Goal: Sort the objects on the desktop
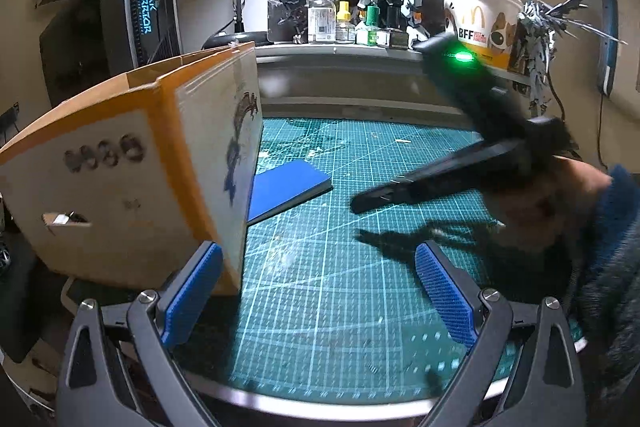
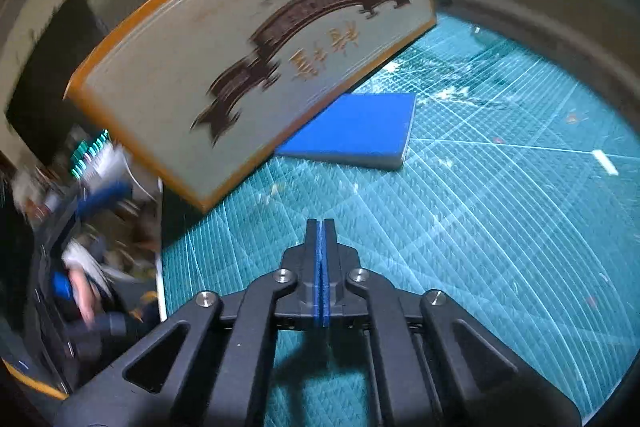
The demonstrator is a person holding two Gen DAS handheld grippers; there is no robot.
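Your left gripper (image 1: 316, 291) is spread wide, one pad beside the box (image 1: 132, 179) corner, holding nothing. Your right gripper (image 2: 321, 227) is clenched empty (perhaps only travelling). Further on, the blue pad (image 2: 360, 129) lies flat on the mat (image 2: 500, 227), tucked against the box, probably waiting to be sorted in.

Cardboard box (image 1: 132, 167) blocks the left side of the cutting mat (image 1: 328, 287); blue pad (image 1: 288, 191) lies at its base. Right gripper (image 1: 356, 205) hangs over mid-mat. Near mat stays open. Shelf clutter (image 1: 360, 23) walls off the back.
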